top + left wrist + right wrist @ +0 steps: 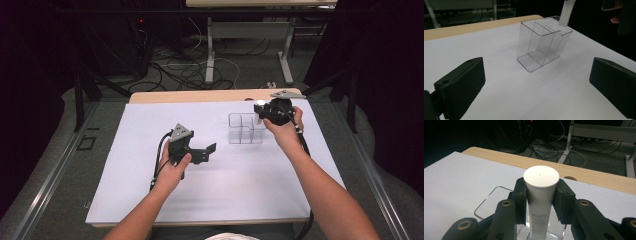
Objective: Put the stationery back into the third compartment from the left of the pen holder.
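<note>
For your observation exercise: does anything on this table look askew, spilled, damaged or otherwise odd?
Nothing stands out. The clear organizer stands upright and unbroken on the white sheet. The right gripper holds a white tube upright over one compartment. The left gripper is open, with nothing between its jaws.

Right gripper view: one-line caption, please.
Right gripper shut on white tube, cap up, over clear organizer.

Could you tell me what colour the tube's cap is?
White; the tube's cap shows best in the right gripper view.
</note>
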